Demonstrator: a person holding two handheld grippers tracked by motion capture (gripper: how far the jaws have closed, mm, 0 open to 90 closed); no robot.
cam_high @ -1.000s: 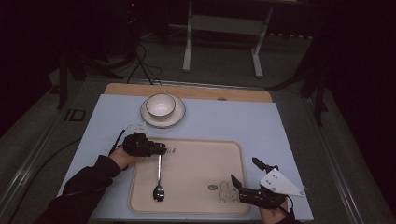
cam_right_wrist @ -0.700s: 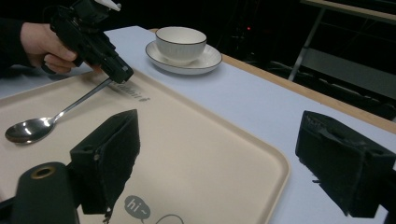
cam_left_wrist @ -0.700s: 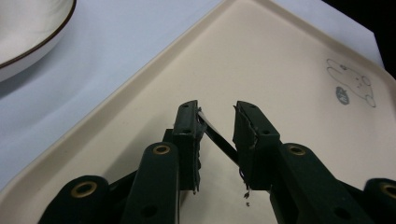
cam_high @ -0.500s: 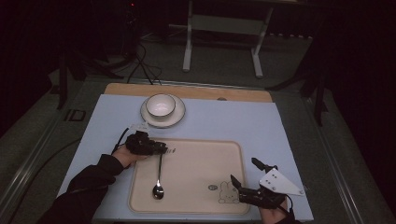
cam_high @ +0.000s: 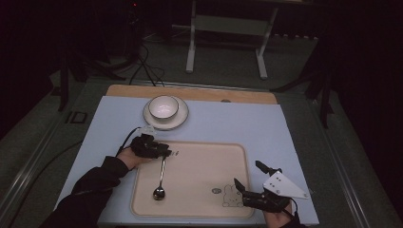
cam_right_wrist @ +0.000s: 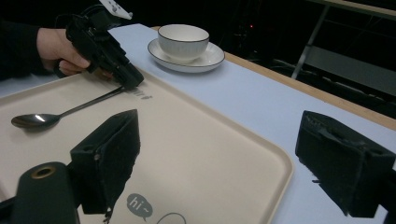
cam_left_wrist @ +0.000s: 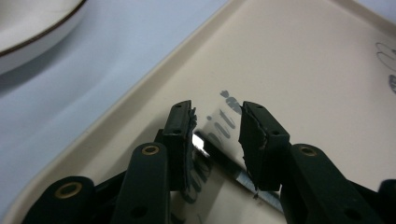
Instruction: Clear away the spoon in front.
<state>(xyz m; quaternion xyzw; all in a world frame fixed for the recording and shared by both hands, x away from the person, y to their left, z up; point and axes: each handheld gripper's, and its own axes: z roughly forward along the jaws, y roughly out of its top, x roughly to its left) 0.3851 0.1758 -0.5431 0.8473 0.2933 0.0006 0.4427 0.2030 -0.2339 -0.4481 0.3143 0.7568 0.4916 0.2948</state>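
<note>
- A dark room is surrounding a bench [cam_high: 285, 128] that is wearing a pale blue mat, with a beige tray [cam_high: 199, 166] lying at its near side.
- The spoon [cam_high: 160, 178] is lying flat in the tray's left part, bowl end toward the person, handle pointing away to the far-left corner.
- The left claw [cam_high: 166, 151] is sitting over the handle tip; in the left gripper view the handle [cam_left_wrist: 224, 163] is running between the jaws, which have just been opening, and the pads are standing clear of it on both sides.
- Judging from this, the spoon is being released onto the tray, so its placing is looking done and only the hand's withdrawal is left.
- The right claw [cam_high: 247, 178] is resting wide open and empty over the tray's near-right corner, well apart from the spoon.
- A cup [cam_high: 163, 107] on a saucer [cam_high: 181, 118] is waiting beyond the tray, untouched, and may be coming next.
</note>
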